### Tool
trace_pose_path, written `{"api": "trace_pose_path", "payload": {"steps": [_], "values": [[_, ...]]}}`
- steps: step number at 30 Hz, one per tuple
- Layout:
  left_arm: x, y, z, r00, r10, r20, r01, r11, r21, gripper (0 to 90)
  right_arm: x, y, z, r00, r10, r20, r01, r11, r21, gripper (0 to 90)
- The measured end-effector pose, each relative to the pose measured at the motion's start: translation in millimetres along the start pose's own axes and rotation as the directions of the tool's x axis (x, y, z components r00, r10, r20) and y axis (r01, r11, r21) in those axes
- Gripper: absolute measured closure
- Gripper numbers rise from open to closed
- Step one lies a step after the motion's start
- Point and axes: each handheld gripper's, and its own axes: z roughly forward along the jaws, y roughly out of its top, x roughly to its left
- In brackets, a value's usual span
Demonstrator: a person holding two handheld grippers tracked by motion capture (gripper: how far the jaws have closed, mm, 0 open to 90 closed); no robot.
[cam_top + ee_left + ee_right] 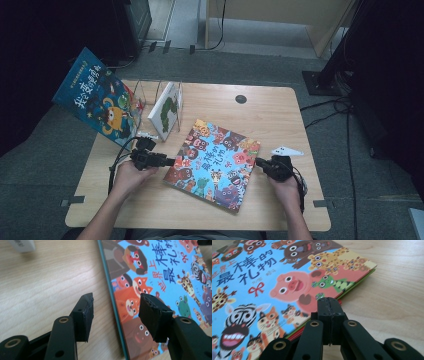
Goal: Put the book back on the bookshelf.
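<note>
A picture book [215, 162] with a light-blue cover full of cartoon animals lies flat in the middle of the wooden table [280, 115]. My left gripper [172, 161] sits at the book's left edge. In the left gripper view it [116, 307] is open, its jaws standing apart over the teal spine of the book [160, 270], and the pads touch nothing. My right gripper [259, 162] is at the book's right edge. The right gripper view shows it [329, 302] shut, pads pressed together just in front of the edge of the book [262, 277], with nothing between them.
A clear wire rack [150, 95] at the table's back left holds a white book with a green figure [167, 109]. A dark-blue picture book [97, 97] leans out past the table's left edge. A round black grommet [241, 99] sits near the far edge.
</note>
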Motion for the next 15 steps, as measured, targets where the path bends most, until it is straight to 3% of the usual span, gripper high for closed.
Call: {"api": "trace_pose_path", "payload": {"steps": [15], "values": [[0.1,25.6,25.2,0.9997,0.025,0.0,-0.025,0.9983,0.052,42.9,24.4,-15.9,-7.6,0.9987,-0.041,-0.032,0.041,0.999,0.022,90.0]]}}
